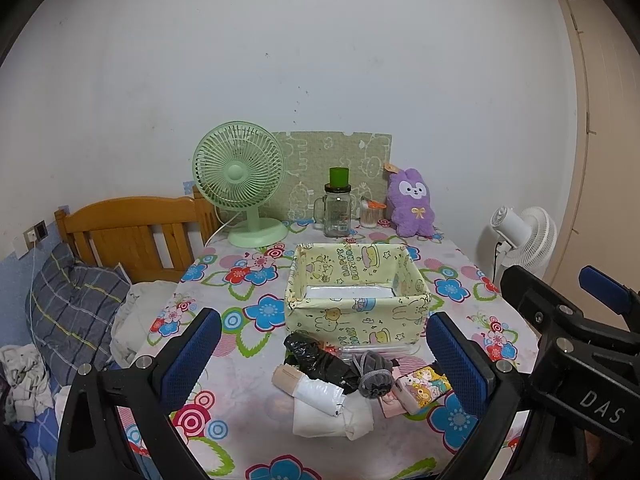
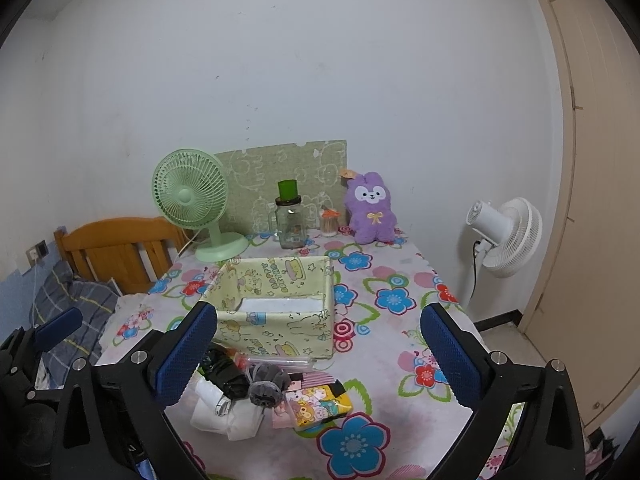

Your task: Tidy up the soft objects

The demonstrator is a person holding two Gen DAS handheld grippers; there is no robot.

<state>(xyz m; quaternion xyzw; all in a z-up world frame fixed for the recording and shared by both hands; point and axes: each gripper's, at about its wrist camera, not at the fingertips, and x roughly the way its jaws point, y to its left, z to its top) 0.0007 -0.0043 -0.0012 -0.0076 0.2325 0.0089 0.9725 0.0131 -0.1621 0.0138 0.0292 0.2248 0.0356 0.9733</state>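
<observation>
Flower-printed tablecloth (image 1: 248, 384) is covering a bedside table where 2 handheld grippers are hovering over a small heap of soft items waiting to be sorted. At the near edge, a crumpled black plastic bag (image 1: 320, 360), a rolled grey fabric pouch with a drawstring (image 1: 374, 378), a folded white cloth bundle (image 1: 332, 408) and a cartoon-printed yellow packet (image 2: 322, 402) are lying touching one another, just in front of a pale yellow cartoon-print fabric storage box (image 1: 356, 300), which is standing open and looks empty apart from its white floor.

Both tools are sitting short of the heap with nothing between their blue pads: the left gripper (image 1: 324, 354) is standing wide open, framing the pile, and the right gripper (image 2: 318, 354) is likewise spread to its fullest.

Judging from this layout, the step in hand is choosing a first item. Going for the grey pouch, which appears to be lying on top, looks soundest; pinching it at its middle should be keeping it from unrolling, and lifting straight up should be avoiding dragging the bag beneath it.

Further back, a mint green desk fan (image 1: 240, 184), a clear glass jar with a green cap (image 1: 337, 208) and a purple plush rabbit (image 1: 412, 204) are lining the wall.
</observation>
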